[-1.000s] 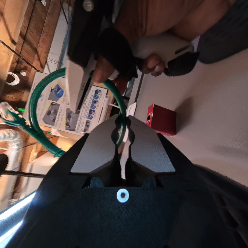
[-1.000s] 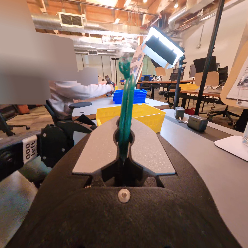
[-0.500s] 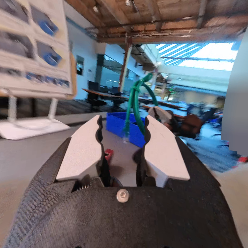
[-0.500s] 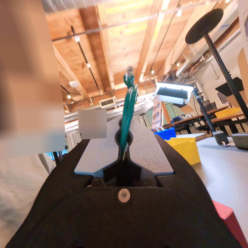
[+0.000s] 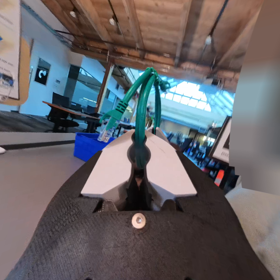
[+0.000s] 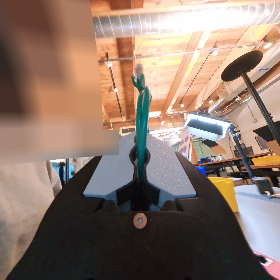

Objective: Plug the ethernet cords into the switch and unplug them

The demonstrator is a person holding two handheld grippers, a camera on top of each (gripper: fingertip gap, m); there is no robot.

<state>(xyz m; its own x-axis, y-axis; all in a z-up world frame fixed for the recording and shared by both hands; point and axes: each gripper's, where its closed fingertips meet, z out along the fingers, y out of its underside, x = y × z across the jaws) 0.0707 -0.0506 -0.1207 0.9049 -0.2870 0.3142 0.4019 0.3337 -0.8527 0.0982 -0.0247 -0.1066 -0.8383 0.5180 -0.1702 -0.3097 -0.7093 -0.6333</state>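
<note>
Both grippers were clamped on the bundled green ethernet cord (image 5: 140,121): left gripper (image 5: 138,145) and right gripper (image 6: 140,150), one clear plug (image 5: 106,133) dangling free

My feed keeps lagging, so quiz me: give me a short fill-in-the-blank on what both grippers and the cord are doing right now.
1. The left gripper is shut on the bundled ____ ethernet cord.
2. In the left wrist view, the cord's clear plastic plug hangs in front of a ____ plastic bin.
3. The right gripper is ____ on the cord too.
4. A ____ plastic bin sits on the table right of the right gripper.

Missing words: green; blue; shut; yellow
</note>
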